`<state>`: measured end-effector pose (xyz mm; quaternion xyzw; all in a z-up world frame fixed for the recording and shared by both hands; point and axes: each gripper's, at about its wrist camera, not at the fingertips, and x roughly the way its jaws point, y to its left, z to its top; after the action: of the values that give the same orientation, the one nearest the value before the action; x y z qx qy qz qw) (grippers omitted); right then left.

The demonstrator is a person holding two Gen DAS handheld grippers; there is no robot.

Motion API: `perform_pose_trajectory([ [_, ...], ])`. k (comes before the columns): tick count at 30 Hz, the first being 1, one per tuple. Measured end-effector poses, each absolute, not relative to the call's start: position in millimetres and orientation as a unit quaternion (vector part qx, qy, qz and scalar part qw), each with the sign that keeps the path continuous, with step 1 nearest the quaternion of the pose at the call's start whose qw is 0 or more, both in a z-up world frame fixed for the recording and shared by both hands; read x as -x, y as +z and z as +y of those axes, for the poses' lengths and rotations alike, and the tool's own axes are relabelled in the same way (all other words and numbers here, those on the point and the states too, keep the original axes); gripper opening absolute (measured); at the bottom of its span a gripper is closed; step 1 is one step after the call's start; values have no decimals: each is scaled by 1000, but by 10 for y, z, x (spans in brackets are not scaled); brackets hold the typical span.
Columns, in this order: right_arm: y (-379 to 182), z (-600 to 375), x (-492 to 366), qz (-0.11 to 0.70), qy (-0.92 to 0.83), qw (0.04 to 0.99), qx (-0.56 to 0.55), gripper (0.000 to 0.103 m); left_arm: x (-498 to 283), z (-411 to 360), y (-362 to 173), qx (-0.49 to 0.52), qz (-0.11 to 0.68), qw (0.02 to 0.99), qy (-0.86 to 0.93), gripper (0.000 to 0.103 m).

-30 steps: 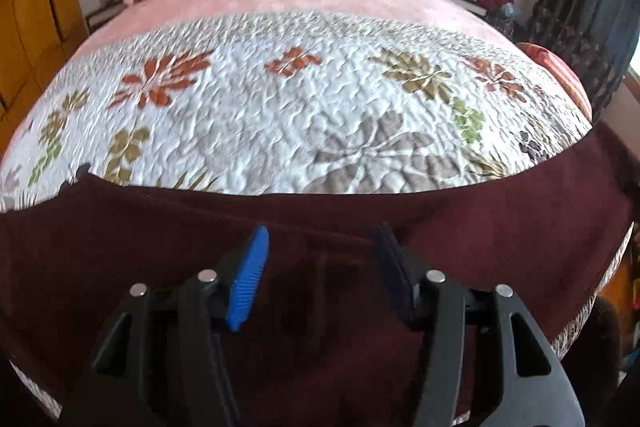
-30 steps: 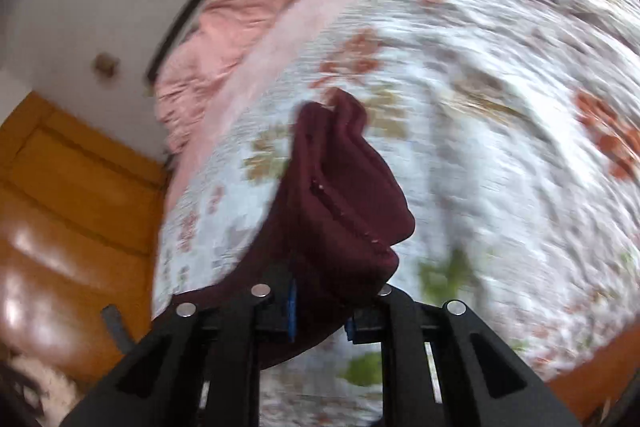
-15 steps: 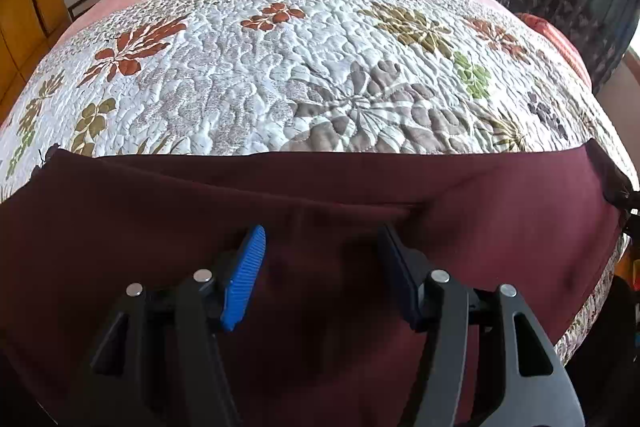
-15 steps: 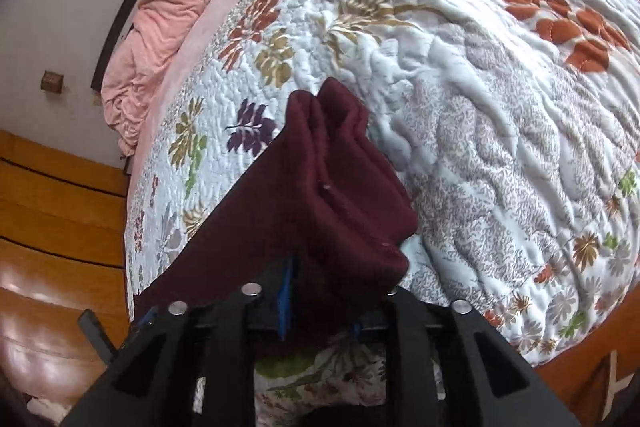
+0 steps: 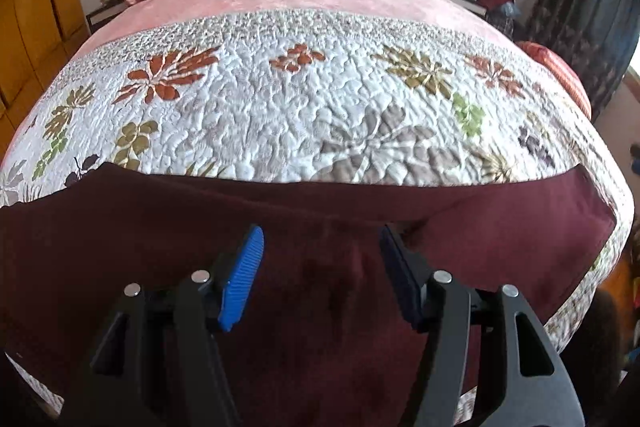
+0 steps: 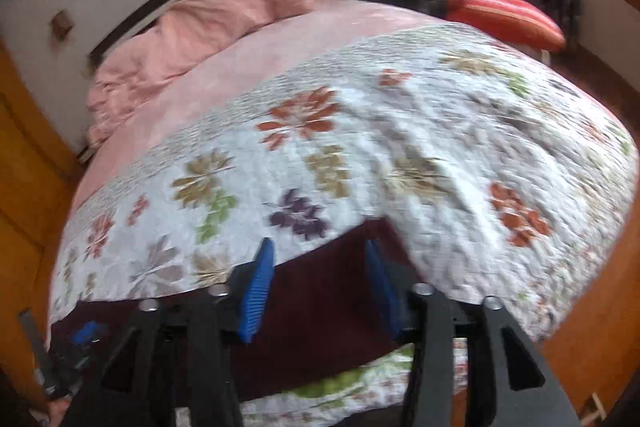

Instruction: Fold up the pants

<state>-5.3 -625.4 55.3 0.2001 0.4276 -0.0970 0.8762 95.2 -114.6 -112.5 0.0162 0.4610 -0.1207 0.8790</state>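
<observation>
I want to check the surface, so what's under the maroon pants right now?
The maroon pants lie flat on the floral quilt, which shows beyond their far edge and at the right corner. What lies directly beneath the fabric is covered.

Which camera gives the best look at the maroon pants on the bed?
The left wrist view: the pants spread sharply across its lower half. The right wrist view is blurred and shows only a dark strip behind the open jaws.

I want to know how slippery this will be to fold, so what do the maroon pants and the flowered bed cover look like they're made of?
The pants look like a soft knit or fleece: matte, slightly fuzzy, lying in rounded folds. The bed cover looks like quilted cotton, with puckered stitching and a printed leaf pattern. Neither shows any sheen, so both probably grip.
</observation>
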Motion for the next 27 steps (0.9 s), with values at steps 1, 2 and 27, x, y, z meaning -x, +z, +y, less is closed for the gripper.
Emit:
perform_pose_trajectory([
  [1,545,-6153,1,434,-77,878,-187,53,-956,-1131,-1151,-15,465,877,-120,61],
  [2,472,-6038,-72,449,-49,874,-179,53,-968,-1118,-1194,-11,471,874,-119,61],
  [27,-126,-7106,691,472,-26,768,-432,66,-754,-800,-1123,21,520,849,-93,91],
])
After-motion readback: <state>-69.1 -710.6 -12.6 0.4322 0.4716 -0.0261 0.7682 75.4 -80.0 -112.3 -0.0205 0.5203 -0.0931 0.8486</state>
